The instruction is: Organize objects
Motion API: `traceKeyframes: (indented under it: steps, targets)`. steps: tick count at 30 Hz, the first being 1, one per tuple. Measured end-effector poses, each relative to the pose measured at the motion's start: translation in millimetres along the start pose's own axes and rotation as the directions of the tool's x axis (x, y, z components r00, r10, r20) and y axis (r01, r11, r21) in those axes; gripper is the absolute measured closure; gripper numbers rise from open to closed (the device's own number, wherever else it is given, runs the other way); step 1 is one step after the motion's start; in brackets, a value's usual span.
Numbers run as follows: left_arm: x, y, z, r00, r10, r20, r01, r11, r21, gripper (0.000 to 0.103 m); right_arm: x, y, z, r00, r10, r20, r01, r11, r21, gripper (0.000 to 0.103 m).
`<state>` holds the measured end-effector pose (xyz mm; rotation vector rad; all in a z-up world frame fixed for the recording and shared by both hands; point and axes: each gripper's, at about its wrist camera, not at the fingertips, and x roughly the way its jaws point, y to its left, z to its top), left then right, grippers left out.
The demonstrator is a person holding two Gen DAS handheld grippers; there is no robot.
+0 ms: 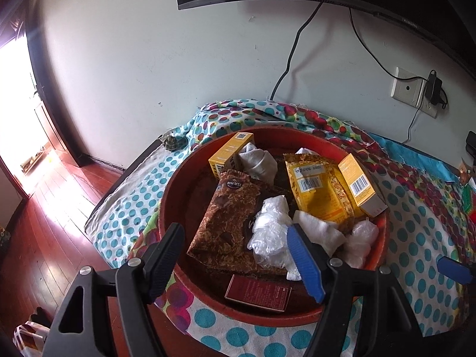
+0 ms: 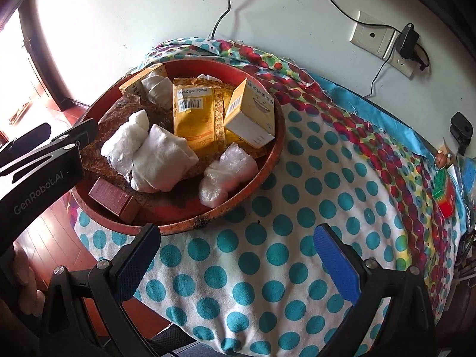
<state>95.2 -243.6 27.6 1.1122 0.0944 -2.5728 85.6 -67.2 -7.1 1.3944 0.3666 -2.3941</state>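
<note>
Parted wide over the near rim of the round red plastic basin [image 1: 166, 208]: left gripper [image 1: 238, 264], black and blue fingers released, grasping nothing. Just ahead, inside the basin: dark red small carton [image 1: 258, 293] by the near rim, brown patterned snack pouch [image 1: 229, 217], crumpled clear plastic bag [image 1: 269, 235], folded white cloth [image 1: 319, 232], yellow foil packet [image 1: 315, 190], yellow cardboard box [image 1: 361, 186] at the far right rim. Released likewise above the teal polka-dot cloth [image 2: 267, 267], right of the basin [image 2: 276, 136]: right gripper [image 2: 238, 261], empty.
</note>
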Motion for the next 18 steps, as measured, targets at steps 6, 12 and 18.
traceKeyframes:
  steps: [6,12,18]
  targets:
    - [-1.6,-2.1,0.3,1.0,-0.03,-0.004,0.03,1.0,0.002,0.029,0.5,0.0,-1.2,1.0,0.001,-0.004,-0.001,1.0,-0.01,0.001]
    - [-0.2,-4.6,-0.1,0.999,-0.042,-0.031,0.043,0.999,0.01,0.029,2.2,0.4,-1.6,1.0,0.0,-0.009,0.0,1.0,-0.005,0.001]
    - [-3.9,-4.9,0.5,0.997,-0.063,-0.032,0.063,0.998,-0.007,0.029,-0.2,-1.3,-0.7,1.0,-0.006,0.001,0.006,1.0,-0.002,0.001]
